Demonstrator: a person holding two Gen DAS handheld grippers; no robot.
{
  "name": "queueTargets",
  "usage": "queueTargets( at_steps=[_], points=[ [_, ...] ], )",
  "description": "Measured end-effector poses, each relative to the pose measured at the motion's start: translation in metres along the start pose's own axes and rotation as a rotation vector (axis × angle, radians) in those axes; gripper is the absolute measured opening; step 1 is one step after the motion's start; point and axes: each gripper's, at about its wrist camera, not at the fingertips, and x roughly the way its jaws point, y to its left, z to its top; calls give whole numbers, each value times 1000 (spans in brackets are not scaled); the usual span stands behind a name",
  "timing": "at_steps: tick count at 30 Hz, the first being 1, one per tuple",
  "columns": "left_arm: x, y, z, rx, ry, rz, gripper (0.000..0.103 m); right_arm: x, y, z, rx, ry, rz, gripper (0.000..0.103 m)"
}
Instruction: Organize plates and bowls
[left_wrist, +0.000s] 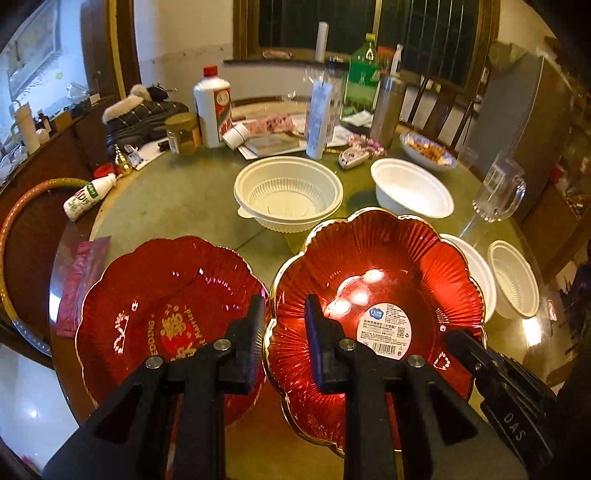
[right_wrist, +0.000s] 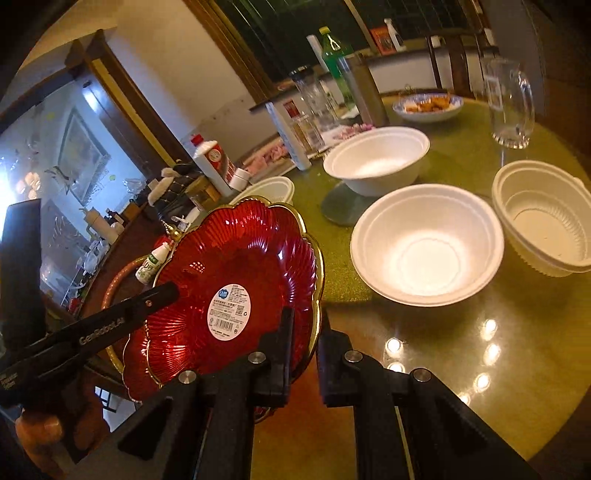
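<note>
A red gold-rimmed plate with a white label (left_wrist: 384, 295) hangs tilted above the table, held from both sides. My left gripper (left_wrist: 284, 306) is shut on its left rim, and my right gripper (right_wrist: 306, 321) is shut on the opposite rim of this plate (right_wrist: 236, 280). Each gripper shows in the other's view: the right gripper (left_wrist: 465, 343), the left gripper (right_wrist: 162, 293). A second red plate with gold lettering (left_wrist: 166, 310) lies on the table just left of it. Behind stand white bowls: a ribbed bowl (left_wrist: 288, 195), a foam bowl (left_wrist: 410, 192), a near foam bowl (right_wrist: 424, 247) and another ribbed bowl (right_wrist: 543, 225).
The round glass-topped table (left_wrist: 177, 206) holds a glass mug (left_wrist: 498, 192), a dish of food (left_wrist: 428, 149), a white bottle with a red cap (left_wrist: 212, 107), a green bottle (left_wrist: 364, 74), a steel flask (left_wrist: 388, 107) and a small toppled bottle (left_wrist: 88, 195). A red packet (left_wrist: 85, 280) lies at the left edge.
</note>
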Motion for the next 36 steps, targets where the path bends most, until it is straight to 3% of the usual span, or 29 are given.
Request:
queueTargets(
  at_steps=[15,36],
  points=[
    [-35,27,-41,-90,-117,26,19,-15,30,-11,-100,-48,18,11],
    [-45,86,-47,-200,-170,133,19,16,92,-10,-225,-15,92,12]
  ],
)
